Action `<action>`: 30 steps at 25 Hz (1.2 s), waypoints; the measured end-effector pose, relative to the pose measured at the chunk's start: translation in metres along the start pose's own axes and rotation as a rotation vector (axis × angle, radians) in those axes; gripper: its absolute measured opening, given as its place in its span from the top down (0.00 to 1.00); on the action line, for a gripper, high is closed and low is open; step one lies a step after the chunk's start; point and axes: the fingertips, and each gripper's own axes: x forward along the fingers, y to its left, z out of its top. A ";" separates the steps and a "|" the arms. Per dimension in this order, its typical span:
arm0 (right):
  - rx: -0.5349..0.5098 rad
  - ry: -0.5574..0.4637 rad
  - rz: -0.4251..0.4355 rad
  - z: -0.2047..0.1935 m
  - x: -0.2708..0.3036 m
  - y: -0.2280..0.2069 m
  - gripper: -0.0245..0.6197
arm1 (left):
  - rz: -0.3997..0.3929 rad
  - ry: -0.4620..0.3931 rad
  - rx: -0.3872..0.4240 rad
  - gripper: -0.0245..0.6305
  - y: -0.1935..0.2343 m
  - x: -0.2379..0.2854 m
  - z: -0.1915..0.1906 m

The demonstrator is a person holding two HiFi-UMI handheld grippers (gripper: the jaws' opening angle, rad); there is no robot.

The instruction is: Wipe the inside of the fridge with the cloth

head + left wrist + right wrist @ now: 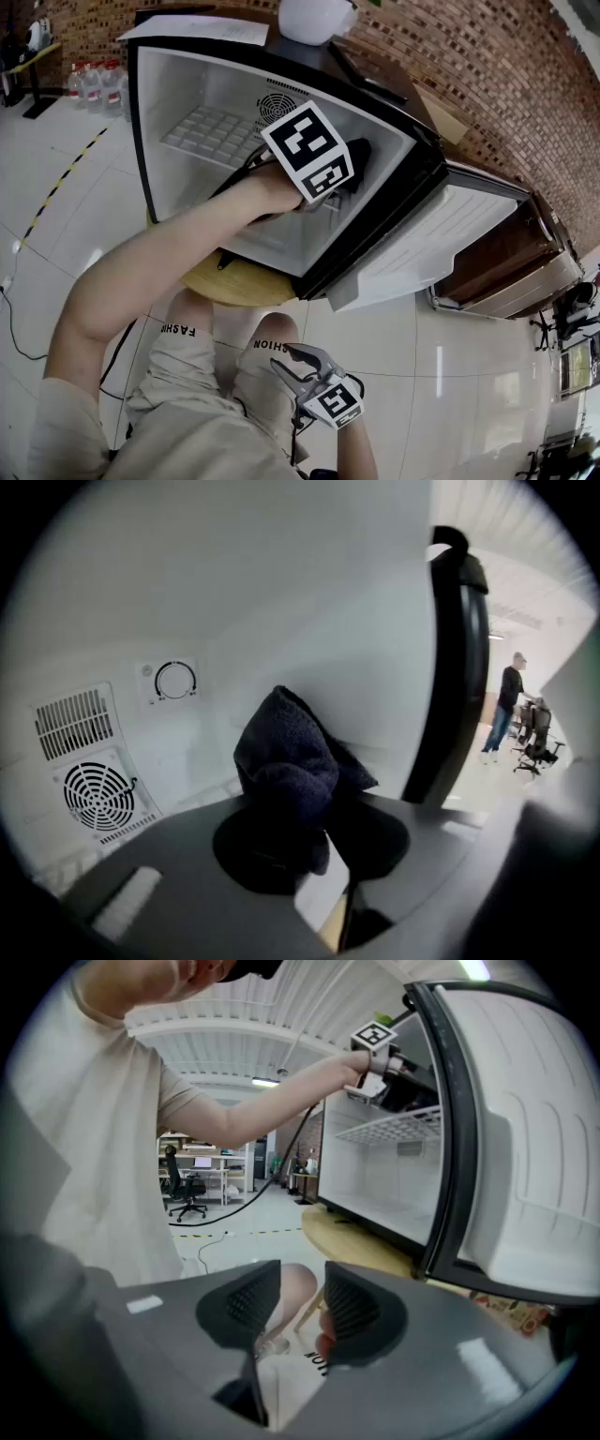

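A small fridge (pixel 187 94) stands open on a round wooden table (pixel 239 281), its door (pixel 441 244) swung out to the right. My left gripper (pixel 361 161) reaches inside at the right wall, shut on a dark blue cloth (pixel 286 761) bunched between its jaws. In the left gripper view the cloth sticks up in front of the white back wall, with the gripper (pixel 314 832) below it. My right gripper (pixel 298 361) hangs low over the person's knees, outside the fridge. Its jaws (pixel 292 1302) stand apart with nothing between them.
A wire shelf (pixel 211 131) spans the fridge's upper left. A round fan vent (pixel 94 794) and a dial (pixel 175 681) sit on the back wall. Paper (pixel 197 28) and a white object (pixel 314 19) lie on top. A wooden cabinet (pixel 506 272) stands right of the door.
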 end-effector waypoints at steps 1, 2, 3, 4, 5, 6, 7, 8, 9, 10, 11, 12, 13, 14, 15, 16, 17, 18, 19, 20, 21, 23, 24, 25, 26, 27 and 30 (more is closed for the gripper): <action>0.002 0.004 0.006 -0.001 0.002 0.002 0.73 | -0.040 -0.011 0.008 0.81 -0.013 -0.007 -0.002; 0.001 0.010 0.012 -0.002 0.004 0.004 0.73 | -0.091 -0.029 0.003 0.81 -0.027 -0.015 -0.003; 0.000 0.015 0.017 -0.003 0.005 0.006 0.73 | -0.151 -0.053 -0.010 0.81 -0.041 -0.023 -0.005; -0.003 0.021 0.019 -0.003 0.006 0.007 0.73 | -0.212 -0.084 -0.029 0.81 -0.055 -0.030 -0.008; -0.004 0.026 0.021 -0.004 0.007 0.008 0.73 | -0.260 -0.118 -0.045 0.81 -0.067 -0.038 -0.013; -0.004 0.030 0.020 -0.004 0.007 0.009 0.73 | -0.284 -0.151 -0.053 0.81 -0.076 -0.044 -0.021; -0.002 0.032 0.019 -0.005 0.008 0.010 0.73 | -0.283 -0.175 -0.053 0.81 -0.080 -0.048 -0.032; 0.003 0.034 0.017 -0.006 0.008 0.011 0.73 | -0.260 -0.189 -0.047 0.81 -0.082 -0.050 -0.046; 0.008 0.036 0.015 -0.007 0.008 0.011 0.73 | -0.225 -0.197 -0.040 0.81 -0.080 -0.049 -0.061; 0.014 0.040 0.014 -0.009 0.008 0.012 0.73 | -0.188 -0.204 -0.037 0.81 -0.076 -0.045 -0.076; 0.018 0.045 0.014 -0.011 0.008 0.012 0.73 | -0.153 -0.214 -0.043 0.81 -0.071 -0.040 -0.089; 0.021 0.049 0.014 -0.014 0.009 0.012 0.74 | -0.122 -0.226 -0.053 0.81 -0.064 -0.033 -0.099; 0.023 0.052 0.015 -0.016 0.009 0.013 0.74 | -0.095 -0.237 -0.059 0.81 -0.056 -0.023 -0.108; 0.025 0.054 0.017 -0.017 0.010 0.013 0.74 | -0.064 -0.241 -0.055 0.81 -0.047 -0.012 -0.116; 0.027 0.054 0.020 -0.018 0.012 0.014 0.74 | -0.026 -0.239 -0.042 0.81 -0.036 0.000 -0.124; 0.029 0.053 0.020 -0.019 0.013 0.014 0.74 | 0.013 -0.236 -0.029 0.81 -0.025 0.012 -0.130; 0.030 0.054 0.016 -0.019 0.014 0.014 0.74 | 0.046 -0.239 -0.028 0.81 -0.013 0.023 -0.134; 0.030 0.058 0.005 -0.019 0.014 0.012 0.74 | 0.070 -0.251 -0.042 0.81 -0.002 0.034 -0.135; 0.027 0.067 -0.018 -0.017 0.014 0.008 0.74 | 0.087 -0.270 -0.065 0.81 0.008 0.044 -0.134; 0.019 0.079 -0.052 -0.014 0.013 0.002 0.74 | 0.103 -0.291 -0.086 0.81 0.017 0.054 -0.131; 0.005 0.090 -0.096 -0.008 0.011 -0.006 0.74 | 0.123 -0.311 -0.095 0.81 0.027 0.063 -0.126; -0.026 0.096 -0.188 0.009 0.006 -0.022 0.74 | 0.171 -0.339 -0.084 0.81 0.045 0.078 -0.116; -0.036 0.084 -0.220 0.019 0.003 -0.027 0.74 | 0.194 -0.353 -0.081 0.81 0.055 0.084 -0.112; -0.043 0.065 -0.237 0.030 0.001 -0.031 0.74 | 0.215 -0.370 -0.085 0.81 0.065 0.088 -0.107; -0.048 0.045 -0.242 0.039 -0.001 -0.032 0.74 | 0.235 -0.387 -0.095 0.81 0.074 0.090 -0.103; -0.053 0.030 -0.240 0.045 -0.001 -0.032 0.74 | 0.252 -0.406 -0.107 0.81 0.083 0.091 -0.098; -0.059 0.036 -0.218 0.044 0.001 -0.028 0.74 | 0.287 -0.469 -0.119 0.81 0.096 0.088 -0.079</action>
